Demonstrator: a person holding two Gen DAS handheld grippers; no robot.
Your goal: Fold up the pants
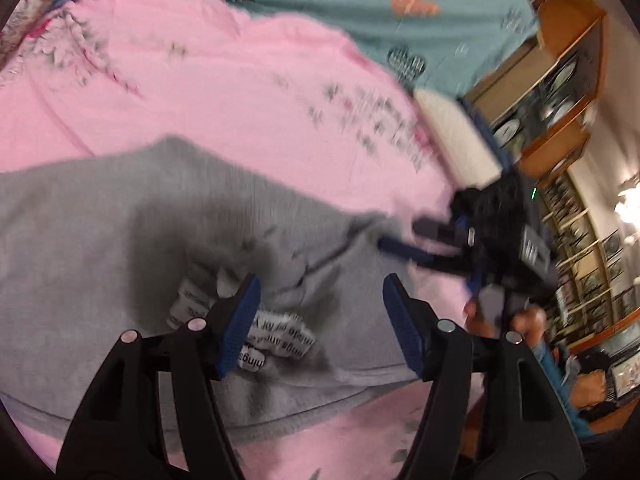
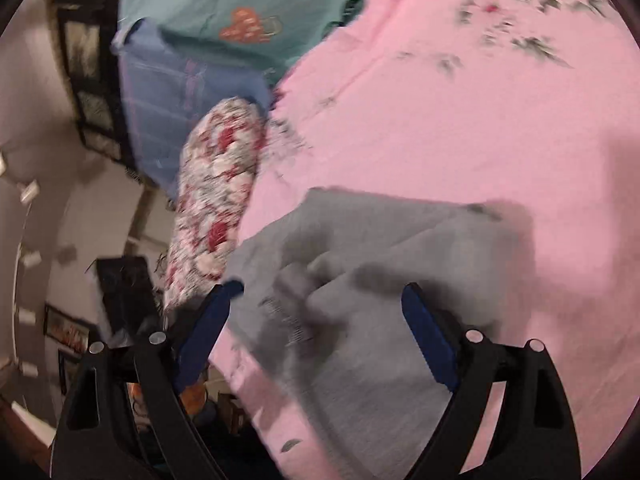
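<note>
Grey pants (image 1: 120,224) lie on a pink bedsheet (image 1: 224,92); white care labels (image 1: 276,336) show near the waistband. My left gripper (image 1: 320,292) is open, jaws wide, just above the pants by the labels. My right gripper shows in the left wrist view (image 1: 404,240) at the right end of the pants, blurred. In the right wrist view the right gripper (image 2: 324,294) is open over the rumpled grey pants (image 2: 372,264), holding nothing. Both views are motion-blurred.
A teal blanket (image 1: 360,8) lies beyond the pink sheet. A red floral pillow (image 2: 220,196) and a blue quilt (image 2: 168,92) sit at the bed's edge. Wooden shelves (image 1: 560,92) stand to the right, beside the bed.
</note>
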